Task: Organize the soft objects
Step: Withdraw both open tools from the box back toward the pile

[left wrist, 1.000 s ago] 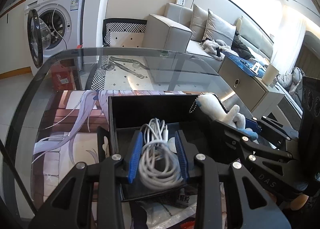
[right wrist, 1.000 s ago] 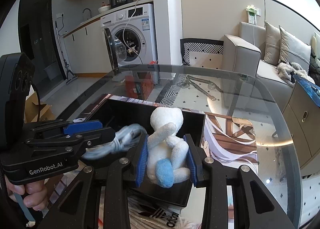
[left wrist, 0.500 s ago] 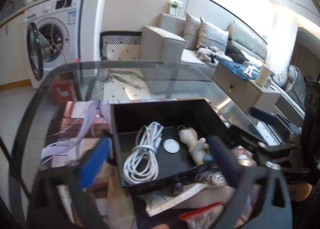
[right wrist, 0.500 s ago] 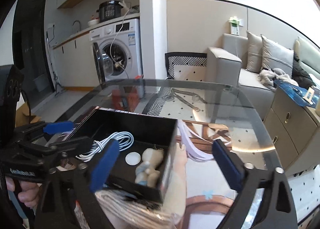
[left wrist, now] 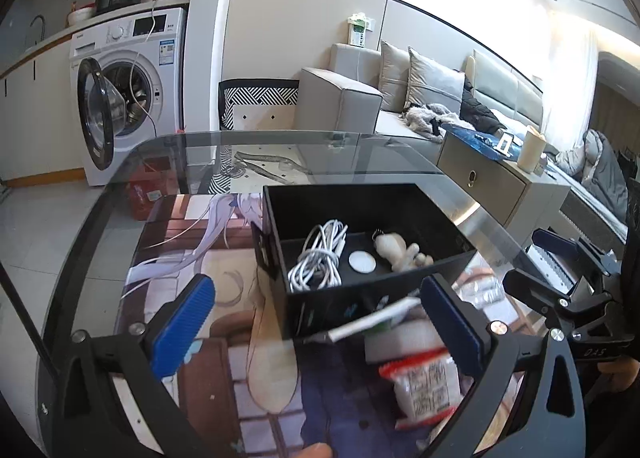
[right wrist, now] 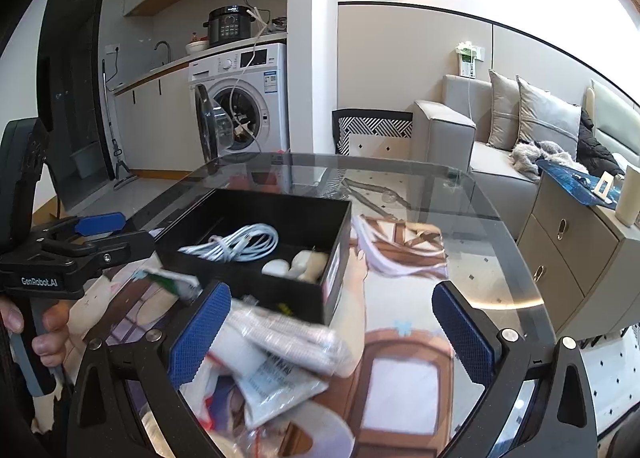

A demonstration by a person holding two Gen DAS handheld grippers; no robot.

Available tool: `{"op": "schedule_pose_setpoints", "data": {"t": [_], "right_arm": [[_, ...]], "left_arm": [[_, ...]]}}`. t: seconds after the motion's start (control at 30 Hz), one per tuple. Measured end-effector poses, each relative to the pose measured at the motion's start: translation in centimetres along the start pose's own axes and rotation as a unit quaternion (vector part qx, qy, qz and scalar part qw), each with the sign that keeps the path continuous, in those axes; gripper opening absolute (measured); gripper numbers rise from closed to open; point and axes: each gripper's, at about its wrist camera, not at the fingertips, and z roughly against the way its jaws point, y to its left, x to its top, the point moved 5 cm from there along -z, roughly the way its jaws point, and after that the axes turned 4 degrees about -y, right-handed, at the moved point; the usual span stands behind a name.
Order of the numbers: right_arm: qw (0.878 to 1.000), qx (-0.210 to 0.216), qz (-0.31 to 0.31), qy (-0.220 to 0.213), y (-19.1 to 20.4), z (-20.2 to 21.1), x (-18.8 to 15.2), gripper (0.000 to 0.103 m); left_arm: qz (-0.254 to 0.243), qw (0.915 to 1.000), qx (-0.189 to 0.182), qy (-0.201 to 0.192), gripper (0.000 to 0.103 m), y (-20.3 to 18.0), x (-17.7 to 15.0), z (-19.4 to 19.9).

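We see both grippers, left and right, spread wide and holding nothing; in the frame centre, the box contains a cable and plush.

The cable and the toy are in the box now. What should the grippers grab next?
Probably the right gripper should drop onto the crinkly bags just below it. Both grippers are open and empty, the cable and toy lie in the box, and those bags remain outside.
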Motion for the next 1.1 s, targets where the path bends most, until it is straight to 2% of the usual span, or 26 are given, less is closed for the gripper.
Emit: {"op": "schedule_pose_setpoints", "data": {"t": [0.4, 0.5, 0.73, 1.1], "right_arm": [[1.000, 0.019, 0.000, 0.018, 2.1, 3.1, -4.0, 0.102], [0.999, 0.029, -0.008, 0.022, 2.3, 3.8, -4.7, 0.102], [0.997, 0.061, 0.019, 0.035, 4.3, 4.5, -6.4, 0.102], [0.993, 0.092, 0.017, 0.067, 6.2, 4.2, -8.9, 0.102]], "left_arm": [[-0.037, 0.9993, 0.010, -0.005, 0.103, -1.4, -2.7, 2.8], [-0.035, 0.9993, 0.009, -0.002, 0.103, -1.2, -3.2, 3.1], [-0.022, 0.9996, 0.019, 0.002, 0.103, -0.5, -4.4, 3.6], [-0.021, 0.9995, 0.019, 0.017, 0.103, -0.4, -6.4, 3.8]]}}
